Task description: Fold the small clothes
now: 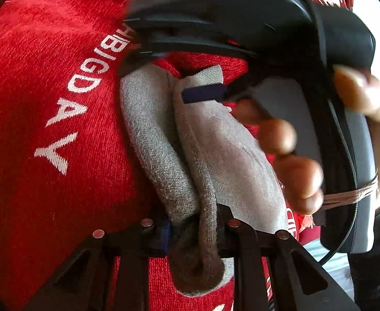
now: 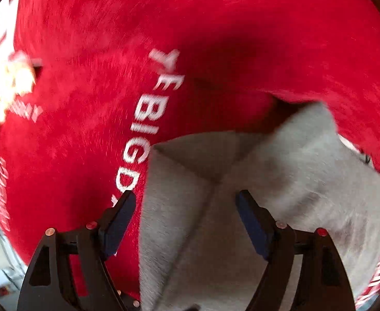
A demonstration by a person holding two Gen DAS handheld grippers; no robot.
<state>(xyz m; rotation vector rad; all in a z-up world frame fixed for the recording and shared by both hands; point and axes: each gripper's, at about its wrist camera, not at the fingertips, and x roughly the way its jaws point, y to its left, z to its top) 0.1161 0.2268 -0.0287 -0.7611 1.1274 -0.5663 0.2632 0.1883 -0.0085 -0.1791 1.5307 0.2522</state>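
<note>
The left tool [image 1: 197, 223] pinches a bunched edge of the small grey knit cloth [image 1: 164, 140]. Only the left view shows the right hand [image 1: 303, 155]. The right tool [image 2: 186, 207] stands spread over the cloth [image 2: 280, 171], which lies on the red lettered fabric [image 2: 86, 103].

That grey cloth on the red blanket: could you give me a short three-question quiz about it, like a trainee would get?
1. True or false: the left gripper has its jaws shut on the grey cloth.
2. The right gripper has its jaws: A) open above the cloth, B) clamped on the red blanket.
3. Fill in: the white lettering on the blanket ends in "BIG ___".

Key: 1 true; 2 A; 3 DAY.
</note>
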